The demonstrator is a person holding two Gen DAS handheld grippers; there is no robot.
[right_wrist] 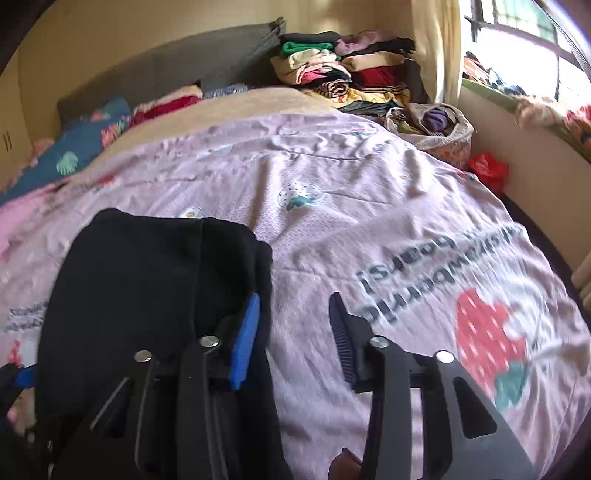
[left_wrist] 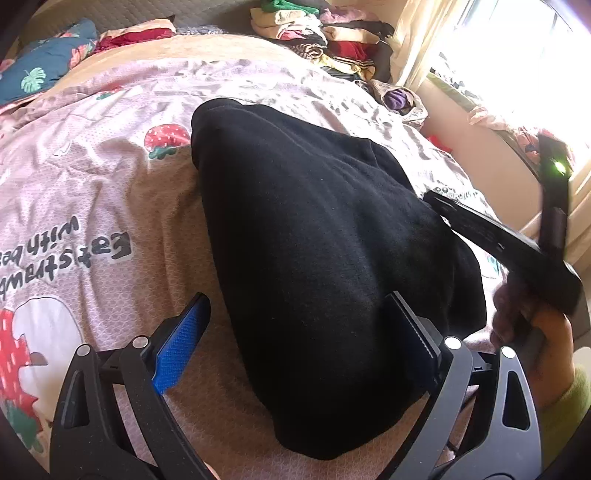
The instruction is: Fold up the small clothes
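On the bedspread (left_wrist: 110, 184), black garment (left_wrist: 314, 240) (folded).

Blk garment (left_wrist: 317, 258); pink strawberry-print sheet (right_wrist: 369, 206).

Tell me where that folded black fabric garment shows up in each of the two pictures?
Left wrist view: the folded black fabric garment fills the middle, running down to the bottom edge.
Right wrist view: the garment lies at lower left.
Shared landmark: the stack of folded colourful clothes at the far end of the bed.
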